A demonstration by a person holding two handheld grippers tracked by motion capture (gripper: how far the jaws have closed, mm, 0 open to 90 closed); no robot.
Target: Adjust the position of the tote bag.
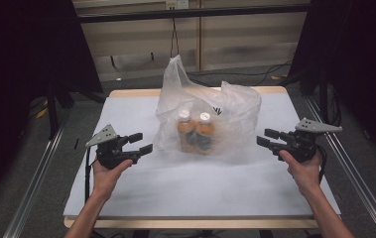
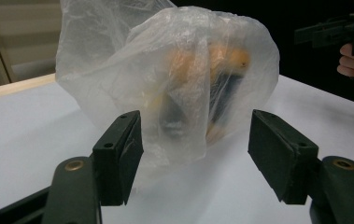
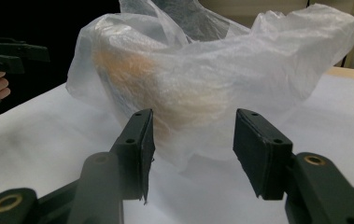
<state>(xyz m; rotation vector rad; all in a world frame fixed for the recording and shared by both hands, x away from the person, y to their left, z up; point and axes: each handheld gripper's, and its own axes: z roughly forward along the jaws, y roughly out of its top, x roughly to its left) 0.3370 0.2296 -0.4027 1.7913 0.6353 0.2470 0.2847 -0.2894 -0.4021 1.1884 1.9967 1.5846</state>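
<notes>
a: biggest thing first. what's the landmark?

b: the table (image 1: 126, 198), white top, light wood edge. everything below is placed relative to it.

a: next down?

b: clear plastic bag (image 1: 210, 116), sitting on the table just past its middle, toward the far edge. mouth is open at the top, film crumpled, one peak sticking up at the far left of the bag. from the left gripper view the bag (image 2: 165, 84) rests on the tabletop ahead of the jaws, nothing touching it. same from the right gripper view (image 3: 212, 93).

a: contents?

b: two orange bottles (image 1: 195, 131) with white caps, upright, side by side and touching, inside the bag near its front. dark labels low on them. through the film they're only an orange blur in both gripper views.

a: tools?

b: left gripper (image 1: 141, 144) held over the table's left part, near its middle depth, pointing at the bag, well short of it. jaws apart, nothing between the pads. right gripper (image 1: 267, 138) mirrors it over the table's right part, pointing inward at the bag, jaws also apart and empty.

a: contact anywhere?

b: none. both grippers are off the tabletop and clear of the bag.
</notes>
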